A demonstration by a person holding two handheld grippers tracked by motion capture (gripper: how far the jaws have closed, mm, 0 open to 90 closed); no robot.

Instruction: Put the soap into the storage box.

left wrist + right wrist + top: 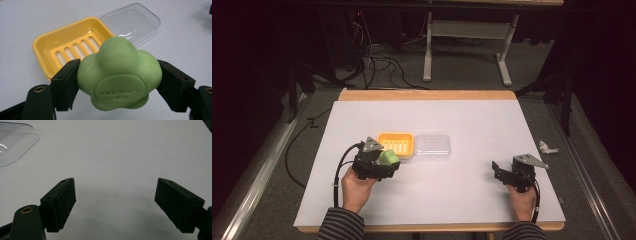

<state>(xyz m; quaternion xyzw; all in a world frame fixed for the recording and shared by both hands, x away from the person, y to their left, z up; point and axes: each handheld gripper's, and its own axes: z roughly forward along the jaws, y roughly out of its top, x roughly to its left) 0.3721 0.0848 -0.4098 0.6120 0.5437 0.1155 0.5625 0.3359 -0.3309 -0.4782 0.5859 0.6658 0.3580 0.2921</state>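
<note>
High view: the left gripper [384,162] is seen near the front left of the white table [472,195], just in front of the yellow soap dish [396,144], with a green soap [388,157] clamped between its jaws. A clear lid [432,146] is laid flat just beside the dish on its right, the two touching or nearly so. The right gripper [498,170] is held well apart at the front right, over bare table.

From the left gripper view, the green soap [118,75] is seen pressed on both sides by the black pads [66,83] (it is lobed like a flower, with a round stamped face whose lettering cannot be read reliably). Behind it the yellow soap dish [45,46] stands empty, its slotted floor showing, and the clear lid [135,22] lies beyond, at the dish's far corner.

In the right gripper view, the jaws of the right gripper [115,200] are spread wide with nothing between them, above the white surface; a corner of the clear lid [15,143] is caught at the upper left.
</note>
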